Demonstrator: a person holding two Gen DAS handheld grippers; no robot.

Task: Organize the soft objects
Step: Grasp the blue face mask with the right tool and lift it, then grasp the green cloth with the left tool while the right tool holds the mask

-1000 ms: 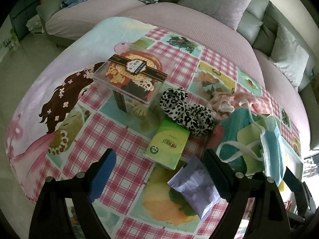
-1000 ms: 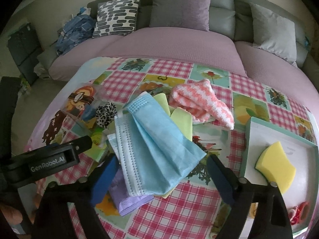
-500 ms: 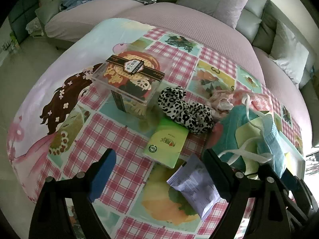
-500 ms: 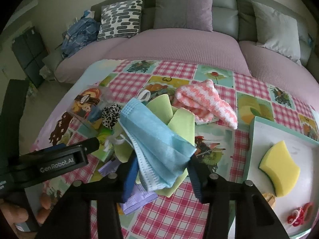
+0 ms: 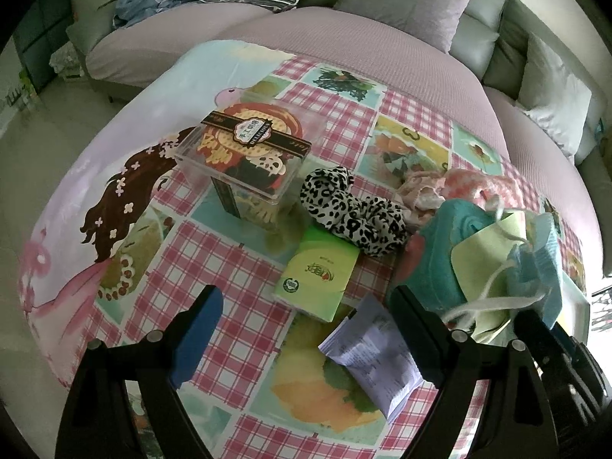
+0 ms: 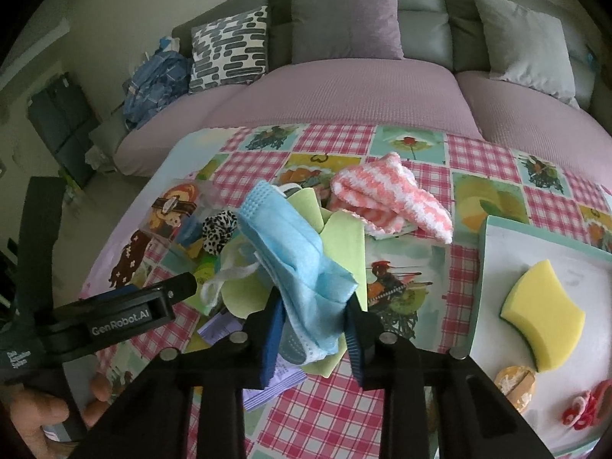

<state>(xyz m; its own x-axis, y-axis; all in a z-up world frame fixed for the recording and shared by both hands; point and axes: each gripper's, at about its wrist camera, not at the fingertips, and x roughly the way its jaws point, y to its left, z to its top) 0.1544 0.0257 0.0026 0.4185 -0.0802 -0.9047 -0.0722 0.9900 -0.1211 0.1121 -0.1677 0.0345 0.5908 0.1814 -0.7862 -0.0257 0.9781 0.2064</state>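
The right tool (image 6: 311, 319) has just squeezed shut on crumpled blue masks (image 6: 302, 252); the left tool (image 5: 306, 329) gapes wide. Behind: checked counter (image 6: 482, 160), purple sofa (image 6: 344, 91).

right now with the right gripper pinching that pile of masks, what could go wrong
The right gripper, whose jaws have just been closing, pinches the blue face masks by one bunched edge with a green cloth; layers could slip out. The white ear loops dangle near the left gripper, which is open, and may snag.

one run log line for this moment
right gripper: just closed on blue face mask | left gripper: open, empty | tray: yellow sponge
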